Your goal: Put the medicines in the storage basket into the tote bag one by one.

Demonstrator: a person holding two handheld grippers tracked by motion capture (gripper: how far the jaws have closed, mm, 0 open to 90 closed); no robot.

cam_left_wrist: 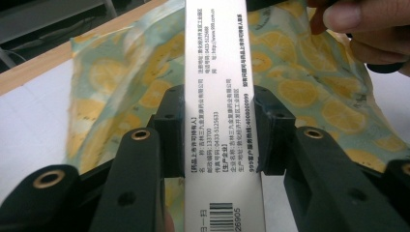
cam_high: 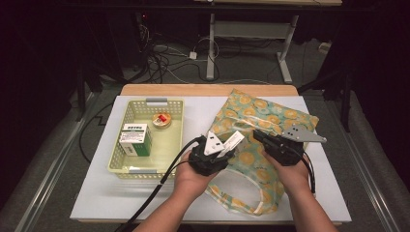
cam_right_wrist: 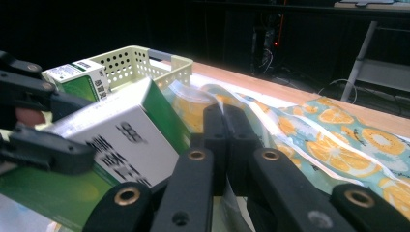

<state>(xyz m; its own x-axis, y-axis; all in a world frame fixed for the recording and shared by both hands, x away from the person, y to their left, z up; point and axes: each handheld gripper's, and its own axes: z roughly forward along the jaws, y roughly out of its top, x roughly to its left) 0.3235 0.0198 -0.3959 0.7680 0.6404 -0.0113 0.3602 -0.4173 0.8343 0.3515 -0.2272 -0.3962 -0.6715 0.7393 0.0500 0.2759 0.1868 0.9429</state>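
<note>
Medicine box [cam_left_wrist: 217,96] sits clamped in the left tongs [cam_high: 223,146]; right tongs [cam_right_wrist: 225,126], pinched on the lemon-print bag's [cam_high: 270,121] rim, should hold it wide for entry.

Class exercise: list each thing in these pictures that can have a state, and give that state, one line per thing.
Left gripper: shut on the medicine box.
Medicine box: closed, held above the bag.
Right gripper: shut, pinching the bag's edge.
Lemon-print bag: lying flat on the table.
Basket: holds a second box and a small round tin.
</note>
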